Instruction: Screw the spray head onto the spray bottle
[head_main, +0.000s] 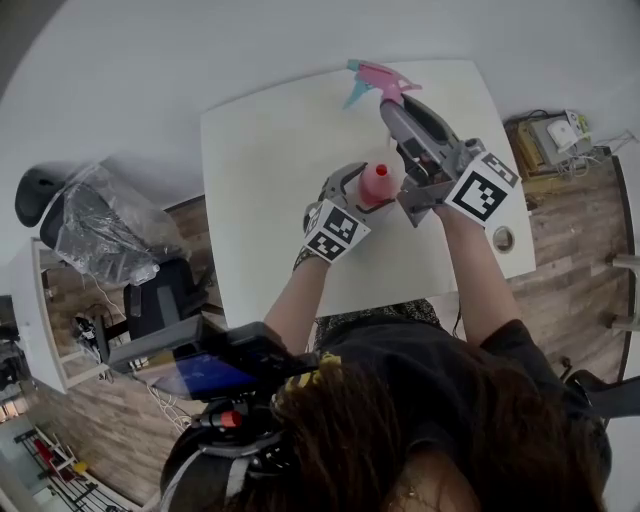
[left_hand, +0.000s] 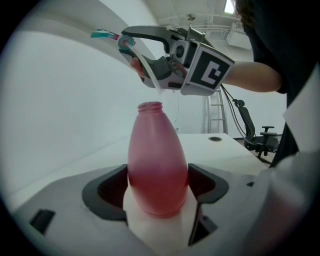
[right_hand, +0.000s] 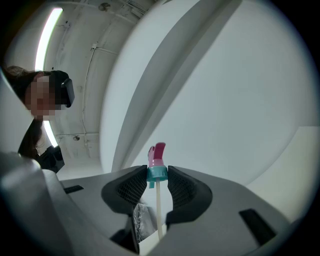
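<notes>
A pink spray bottle (head_main: 376, 185) stands upright over the white table (head_main: 270, 170), and my left gripper (head_main: 366, 192) is shut on its body. From the left gripper view the bottle (left_hand: 157, 165) fills the space between the dark pads, its threaded neck (left_hand: 150, 106) open at the top. My right gripper (head_main: 388, 108) is shut on the pink and teal spray head (head_main: 373, 80), higher up and beyond the bottle. In the right gripper view the pads clamp the teal collar (right_hand: 157, 173), and the white dip tube (right_hand: 159, 210) runs back between them. The tube's end (left_hand: 151, 77) hangs just above the bottle's neck, to its side.
The table has a round cable hole (head_main: 503, 239) near its right edge. A black office chair (head_main: 155, 300) and a plastic-wrapped bundle (head_main: 100, 235) stand to the left. A box of electrical gear (head_main: 550, 140) lies on the wooden floor at the right.
</notes>
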